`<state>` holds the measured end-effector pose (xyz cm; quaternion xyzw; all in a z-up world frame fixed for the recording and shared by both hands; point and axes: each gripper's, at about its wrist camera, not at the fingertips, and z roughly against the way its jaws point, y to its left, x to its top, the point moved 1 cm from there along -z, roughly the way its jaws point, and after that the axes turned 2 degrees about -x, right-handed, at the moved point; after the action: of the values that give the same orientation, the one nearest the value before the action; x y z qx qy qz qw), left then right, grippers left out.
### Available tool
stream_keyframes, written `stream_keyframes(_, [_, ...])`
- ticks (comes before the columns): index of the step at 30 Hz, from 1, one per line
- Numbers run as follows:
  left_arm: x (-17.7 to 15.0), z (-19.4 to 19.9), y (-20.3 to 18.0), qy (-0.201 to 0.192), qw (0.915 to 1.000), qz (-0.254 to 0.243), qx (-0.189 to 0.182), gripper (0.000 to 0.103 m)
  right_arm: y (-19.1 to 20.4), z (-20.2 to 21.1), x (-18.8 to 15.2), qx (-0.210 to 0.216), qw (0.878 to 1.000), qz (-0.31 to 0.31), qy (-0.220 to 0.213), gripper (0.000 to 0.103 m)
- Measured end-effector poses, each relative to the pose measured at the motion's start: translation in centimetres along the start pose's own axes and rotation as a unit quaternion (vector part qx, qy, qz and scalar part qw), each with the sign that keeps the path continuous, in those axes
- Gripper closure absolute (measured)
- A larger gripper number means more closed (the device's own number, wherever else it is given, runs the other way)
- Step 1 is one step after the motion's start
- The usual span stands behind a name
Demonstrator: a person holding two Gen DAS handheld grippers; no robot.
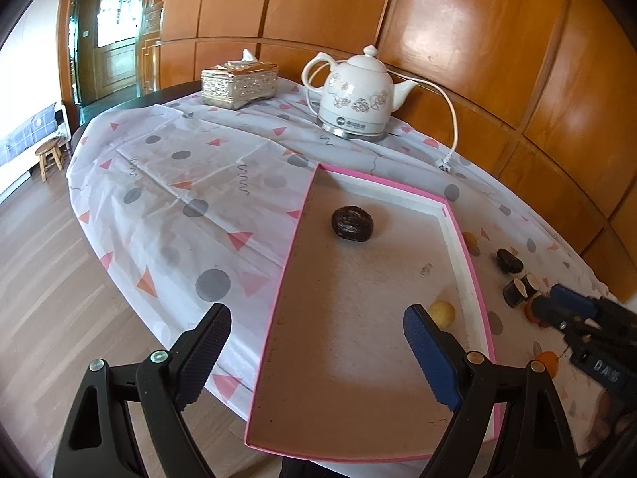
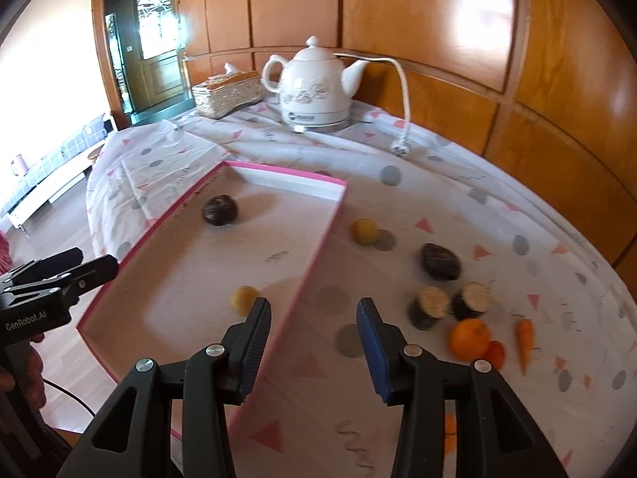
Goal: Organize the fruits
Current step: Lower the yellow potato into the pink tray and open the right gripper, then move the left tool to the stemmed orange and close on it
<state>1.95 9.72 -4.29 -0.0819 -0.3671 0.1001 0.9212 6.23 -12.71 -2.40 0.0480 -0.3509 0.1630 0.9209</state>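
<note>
Both grippers held wide over the tray (image 1: 466, 239).
Right gripper (image 2: 314, 342) is poised across its pink edge; left gripper (image 1: 318, 354) is spread above bare floor.

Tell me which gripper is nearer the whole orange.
Right. The right gripper hangs open just left of the orange; the left gripper, also open, hangs over the pink tray, farther off.

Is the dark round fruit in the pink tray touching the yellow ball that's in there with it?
Apart. In the right wrist view the dark round fruit sits near the far end of the pink tray while the yellow ball lies near the front, with bare tray floor between them.
</note>
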Motion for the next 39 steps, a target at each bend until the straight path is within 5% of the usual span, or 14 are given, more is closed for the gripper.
stream_keyframes(12, [-0.2,-0.1,-1.1,0.007,0.9996,-0.023,-0.015,0.014,-7.8,2.6,-2.1,-0.087,0.996,-0.012,0.016,0.058])
stream_keyframes(25, [0.1,-0.2,-4.6,0.014,0.9953,-0.075,-0.06,0.014,-19.5,5.2,-7.2,-0.189,0.976,-0.081,0.077,0.058])
stream_keyframes(31, [0.0,0.0,-9.0,0.035,0.982,-0.139,-0.124,0.014,-25.1,5.2,-10.2,-0.237,0.955,-0.144,0.108,0.058])
stream_keyframes(36, [-0.8,-0.5,-13.5,0.062,0.9632,-0.2,-0.169,0.014,-29.3,4.5,-13.0,-0.247,0.926,-0.241,0.155,0.058])
stream_keyframes(39, [-1.6,-0.9,-16.2,0.076,0.9502,-0.237,-0.188,0.022,-31.0,5.3,-13.5,-0.234,0.917,-0.29,0.144,0.058])
